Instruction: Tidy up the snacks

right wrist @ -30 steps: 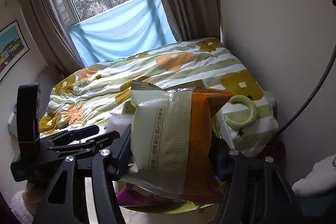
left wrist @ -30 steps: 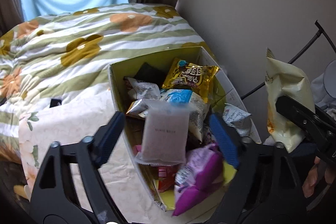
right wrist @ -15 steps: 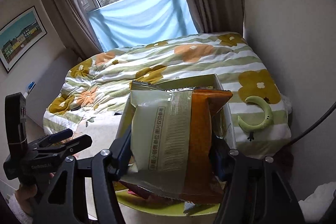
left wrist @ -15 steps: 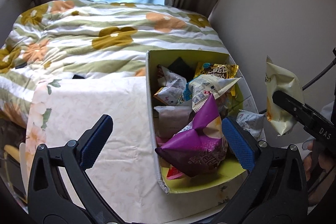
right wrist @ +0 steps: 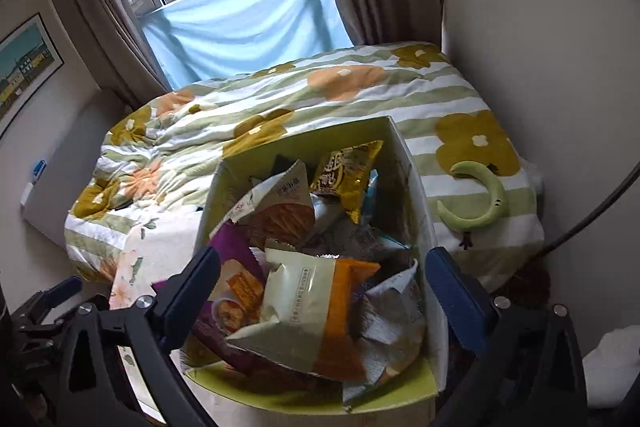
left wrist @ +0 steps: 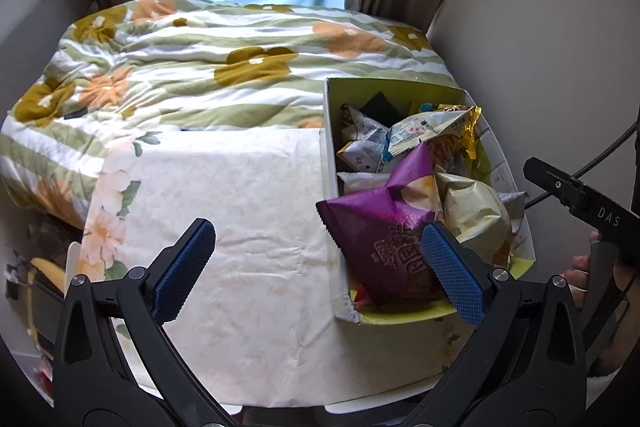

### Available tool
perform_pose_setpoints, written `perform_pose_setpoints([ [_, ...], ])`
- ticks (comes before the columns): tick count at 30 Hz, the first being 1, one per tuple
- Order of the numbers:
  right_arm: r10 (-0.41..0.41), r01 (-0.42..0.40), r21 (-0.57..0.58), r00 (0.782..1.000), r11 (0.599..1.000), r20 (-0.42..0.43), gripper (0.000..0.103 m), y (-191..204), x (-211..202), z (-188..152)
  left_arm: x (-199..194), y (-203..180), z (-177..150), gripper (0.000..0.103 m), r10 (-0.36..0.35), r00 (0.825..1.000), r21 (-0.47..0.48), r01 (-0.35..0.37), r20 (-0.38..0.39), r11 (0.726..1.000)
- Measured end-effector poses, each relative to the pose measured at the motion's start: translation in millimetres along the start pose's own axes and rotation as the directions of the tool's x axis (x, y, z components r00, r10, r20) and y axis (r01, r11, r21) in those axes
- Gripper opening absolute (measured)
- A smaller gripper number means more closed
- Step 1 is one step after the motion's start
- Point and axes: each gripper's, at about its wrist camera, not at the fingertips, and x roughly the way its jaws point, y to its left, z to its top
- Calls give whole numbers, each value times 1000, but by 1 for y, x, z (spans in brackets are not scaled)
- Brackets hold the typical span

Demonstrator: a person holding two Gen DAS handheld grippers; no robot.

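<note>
A yellow-green cardboard box [left wrist: 404, 83] [right wrist: 304, 137] stands on a table, piled with snack bags. A purple bag [left wrist: 380, 223] [right wrist: 230, 247] lies at its near left. A cream and orange bag [right wrist: 316, 311] [left wrist: 476, 215] lies on top of the pile. A gold bag [right wrist: 344, 175] sits further back. My left gripper [left wrist: 316, 267] is open and empty over the cloth, left of the box. My right gripper [right wrist: 320, 295] is open and empty, just above the cream and orange bag.
A cream floral cloth [left wrist: 224, 219] covers the table. A bed with a flowered striped duvet [left wrist: 224, 55] lies behind. A green crescent toy [right wrist: 480, 203] rests on the duvet. A wall is close on the right; a black cable [right wrist: 592, 211] runs there.
My right gripper has opened and let go of the cream and orange bag, which now lies in the box. My left gripper has drawn back and to the left, away from the box.
</note>
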Motion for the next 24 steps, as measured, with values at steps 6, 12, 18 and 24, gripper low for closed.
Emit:
perform_pose_setpoints([
  [6,-35,35,13,999,999,2,102,7,-17,-21,-21,12,-15,103,-18,1000,20,18,19,1000],
  [12,-42,42,14,997,999,64,102,32,-57,-36,-71,29,-30,103,-16,995,41,12,99,999],
  [18,-28,34,-38,989,999,148,102,80,-112,-59,-144,55,-53,103,5,974,54,-17,225,998],
  [24,-52,83,-124,972,989,230,102,133,-155,-97,-203,73,-84,103,67,939,67,-95,338,993],
])
